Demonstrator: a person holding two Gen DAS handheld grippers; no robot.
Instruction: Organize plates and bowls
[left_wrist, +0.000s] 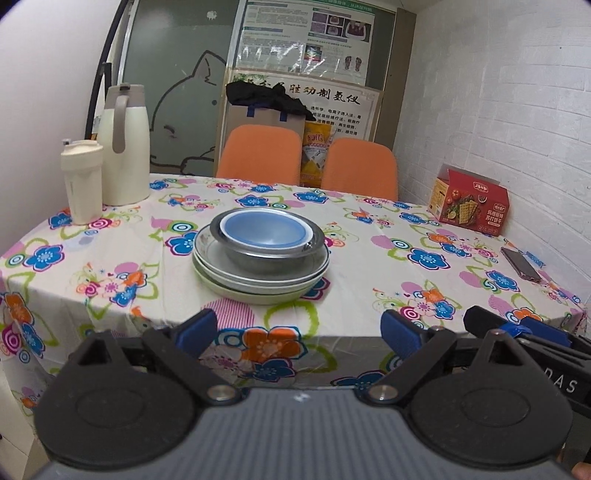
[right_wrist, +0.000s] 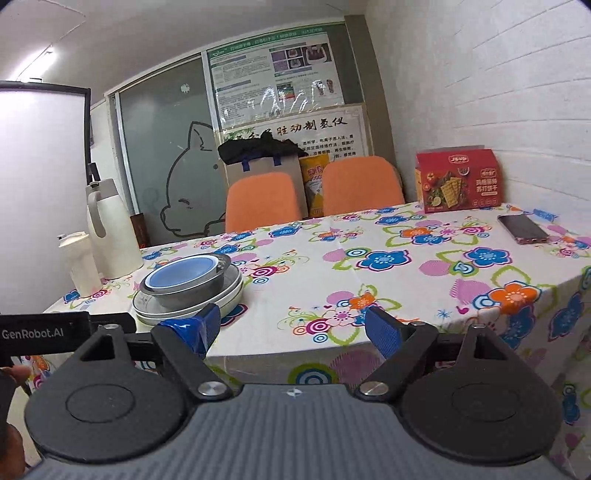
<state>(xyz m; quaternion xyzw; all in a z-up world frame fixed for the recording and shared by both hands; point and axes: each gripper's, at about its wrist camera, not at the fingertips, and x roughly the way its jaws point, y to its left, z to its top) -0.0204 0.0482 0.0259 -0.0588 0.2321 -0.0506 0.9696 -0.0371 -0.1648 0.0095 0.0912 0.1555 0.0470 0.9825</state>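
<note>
A blue bowl (left_wrist: 264, 232) sits nested in a steel bowl (left_wrist: 266, 254), and both rest on stacked pale plates (left_wrist: 255, 284) near the middle of the flowered table (left_wrist: 369, 266). In the right wrist view the same blue bowl (right_wrist: 181, 275), steel bowl (right_wrist: 188, 293) and plates (right_wrist: 221, 299) lie at the left. My left gripper (left_wrist: 299, 332) hangs open in front of the table edge, short of the stack, holding nothing. Over the near table edge, right of the stack, my right gripper (right_wrist: 291, 330) is also open and empty.
A white jug (left_wrist: 125, 147) and a cream bottle (left_wrist: 81, 181) stand at the table's far left. A red cracker box (left_wrist: 469, 201) and a phone (left_wrist: 521, 264) lie at the right. Two orange chairs (left_wrist: 306, 162) stand behind. The other gripper's tip (left_wrist: 487, 325) shows at right.
</note>
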